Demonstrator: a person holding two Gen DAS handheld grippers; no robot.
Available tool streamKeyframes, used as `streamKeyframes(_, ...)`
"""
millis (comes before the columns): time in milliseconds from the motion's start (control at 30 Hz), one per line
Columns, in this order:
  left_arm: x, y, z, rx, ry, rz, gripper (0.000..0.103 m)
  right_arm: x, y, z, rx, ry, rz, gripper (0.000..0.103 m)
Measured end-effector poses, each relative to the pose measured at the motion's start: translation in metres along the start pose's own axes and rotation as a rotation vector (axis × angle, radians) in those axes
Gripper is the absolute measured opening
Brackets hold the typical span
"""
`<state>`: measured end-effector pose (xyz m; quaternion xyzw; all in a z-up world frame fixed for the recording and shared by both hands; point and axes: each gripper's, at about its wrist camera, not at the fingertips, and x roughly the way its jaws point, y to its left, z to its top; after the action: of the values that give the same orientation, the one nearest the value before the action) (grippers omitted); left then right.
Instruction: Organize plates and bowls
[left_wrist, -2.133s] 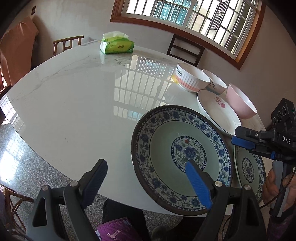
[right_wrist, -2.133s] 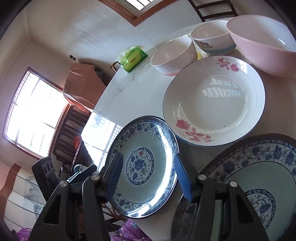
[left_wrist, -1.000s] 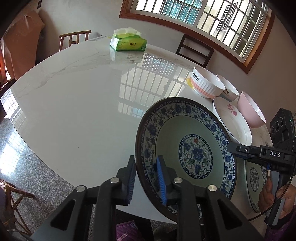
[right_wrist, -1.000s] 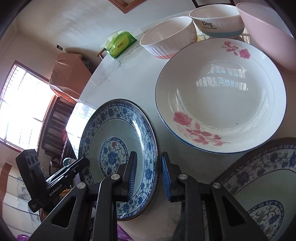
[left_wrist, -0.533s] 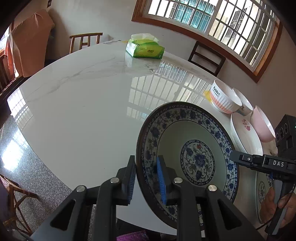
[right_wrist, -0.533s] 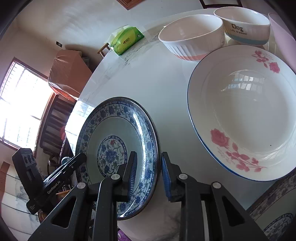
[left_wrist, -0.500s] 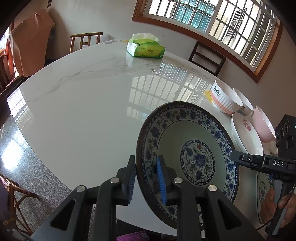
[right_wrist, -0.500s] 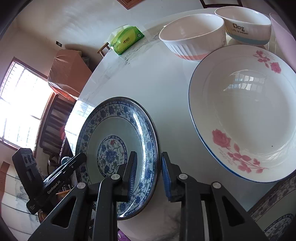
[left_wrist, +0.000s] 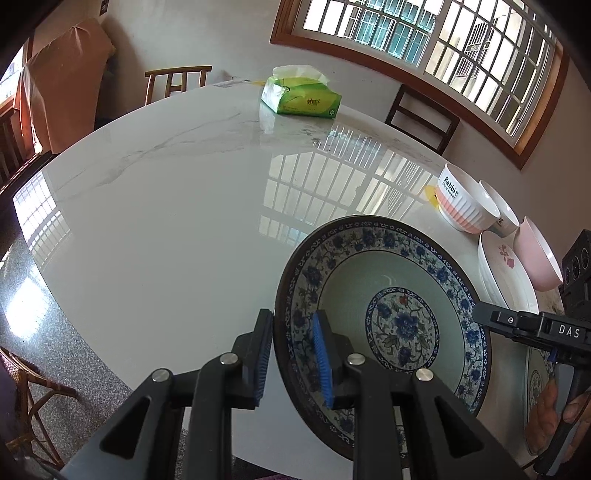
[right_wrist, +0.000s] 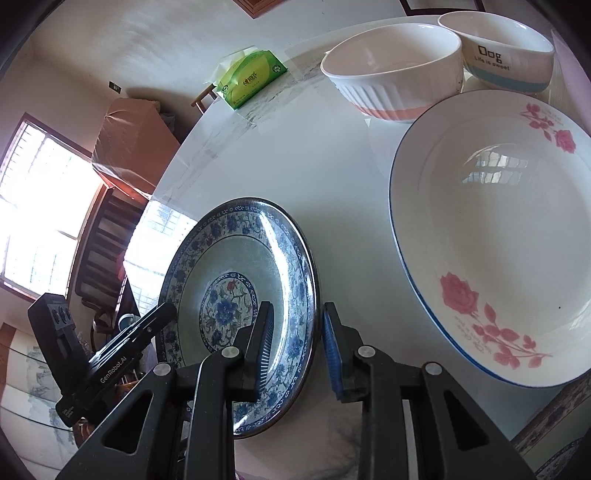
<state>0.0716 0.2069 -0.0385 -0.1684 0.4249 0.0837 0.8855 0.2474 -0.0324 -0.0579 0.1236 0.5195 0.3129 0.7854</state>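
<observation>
Gripping blue plate (left_wrist: 384, 295) rim, left gripper (left_wrist: 293, 356), right gripper (right_wrist: 297, 341)

I see a green tissue pack (left_wrist: 301, 96) lying at the far side of the glossy white marble surface (left_wrist: 166, 206), with window panes mirrored in the polish. Beyond it a light wooden chair (left_wrist: 177, 79) and a dark chair (left_wrist: 421, 118) stand at the rim, below a wide barred window (left_wrist: 424, 44). A brown-draped piece of furniture (left_wrist: 59, 96) sits far left over speckled floor (left_wrist: 48, 354).

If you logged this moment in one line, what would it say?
left gripper: shut on blue plate | right gripper: shut on same rim | plate lifted
</observation>
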Motion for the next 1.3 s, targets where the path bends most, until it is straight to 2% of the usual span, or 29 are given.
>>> streamKeyframes(100,-0.006,-0.003,0.0,0.014,-0.036,0.014,0.023,-0.007,0.005,-0.001,-0.014,-0.033,-0.013,0.029)
streamKeyframes(200,-0.015,-0.002,0.001,0.012,-0.07,0.019,0.038,-0.018,0.008,-0.005,-0.019,-0.072,-0.01,0.032)
streamKeyframes(333,-0.031,0.001,0.0,0.0,-0.113,0.008,0.042,-0.046,0.012,-0.023,-0.021,-0.152,0.027,0.035)
streamKeyframes(500,-0.063,-0.022,-0.011,0.058,-0.166,-0.049,0.046,-0.106,-0.005,-0.069,0.007,-0.268,0.097,0.044)
streamKeyframes(600,-0.079,-0.054,-0.023,0.134,-0.159,-0.146,0.049,-0.155,-0.024,-0.107,0.02,-0.357,0.077,0.051)
streamKeyframes(667,-0.083,-0.08,-0.032,0.185,-0.13,-0.211,0.052,-0.188,-0.04,-0.132,0.043,-0.415,0.041,0.061)
streamKeyframes(700,-0.082,-0.092,-0.037,0.206,-0.101,-0.255,0.052,-0.202,-0.049,-0.145,0.062,-0.439,0.016,0.063)
streamKeyframes(800,-0.071,-0.131,-0.051,0.265,0.016,-0.375,0.052,-0.242,-0.081,-0.177,0.131,-0.51,-0.069,0.064)
streamKeyframes(933,-0.054,-0.176,-0.069,0.322,0.143,-0.466,0.052,-0.273,-0.126,-0.206,0.256,-0.566,-0.121,0.064)
streamKeyframes(1000,-0.046,-0.194,-0.077,0.322,0.207,-0.511,0.052,-0.276,-0.144,-0.215,0.294,-0.573,-0.107,0.064)
streamKeyframes(1100,-0.03,-0.209,-0.076,0.295,0.275,-0.524,0.052,-0.27,-0.169,-0.22,0.347,-0.565,-0.025,0.064)
streamKeyframes(1300,-0.01,-0.223,-0.077,0.277,0.314,-0.482,0.052,-0.246,-0.208,-0.216,0.448,-0.534,0.116,0.059)
